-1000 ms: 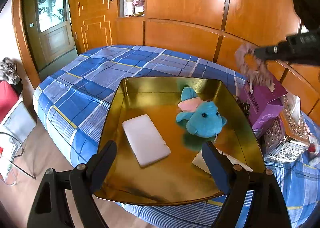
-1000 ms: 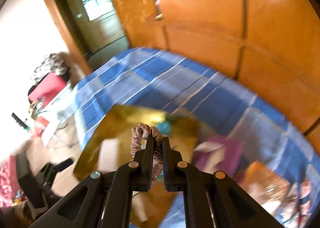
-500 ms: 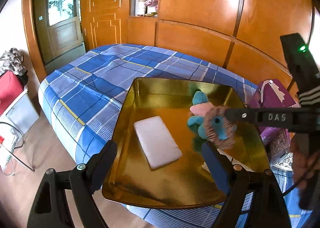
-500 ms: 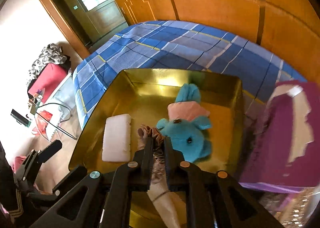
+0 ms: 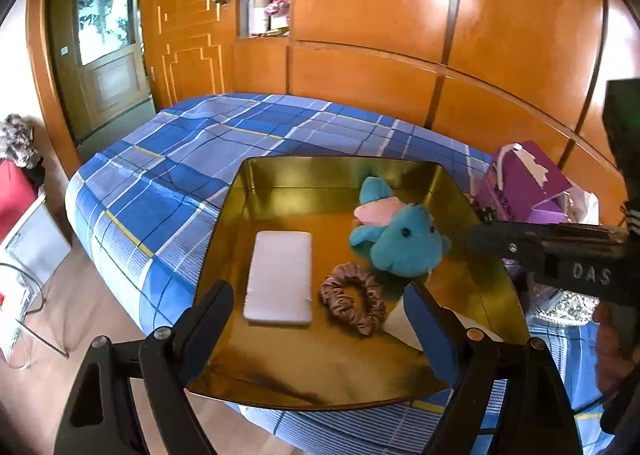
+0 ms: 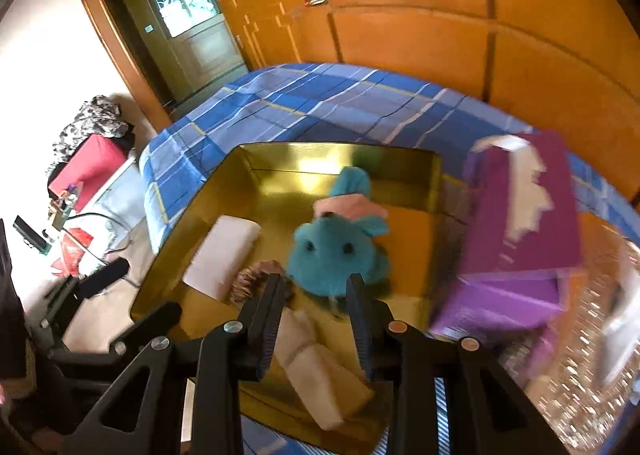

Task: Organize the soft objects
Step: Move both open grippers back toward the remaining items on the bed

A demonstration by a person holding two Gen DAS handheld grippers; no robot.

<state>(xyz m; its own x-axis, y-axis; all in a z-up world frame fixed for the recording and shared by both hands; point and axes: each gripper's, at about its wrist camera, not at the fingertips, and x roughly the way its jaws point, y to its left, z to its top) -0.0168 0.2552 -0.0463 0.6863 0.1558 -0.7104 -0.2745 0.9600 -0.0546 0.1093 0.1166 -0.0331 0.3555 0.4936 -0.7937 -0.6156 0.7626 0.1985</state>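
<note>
Left gripper (image 5: 318,319): fingers spread wide, holding nothing, poised over the near edge of the shallow gold metal tray (image 5: 304,171).

Right gripper (image 6: 316,295): fingers parted with a clear gap, nothing between them; tips sit in front of the teal plush toy with a pink patch (image 6: 338,251). View is motion-blurred.

Brown satin ruffled scrunchie (image 5: 352,297) lies flat on the tray floor, free of both grippers, just beside the plush toy (image 5: 398,237) and just right of the flat white rectangular pad (image 5: 280,277). In the right wrist view the scrunchie (image 6: 256,275) is partly hidden behind the left finger.

A cream folded cloth (image 6: 316,379) lies at the tray's near right corner.

Tray rests on the bed with a blue plaid cover (image 5: 192,159). Purple cardboard tissue box (image 5: 520,183) stands just beside the tray's right rim.
</note>
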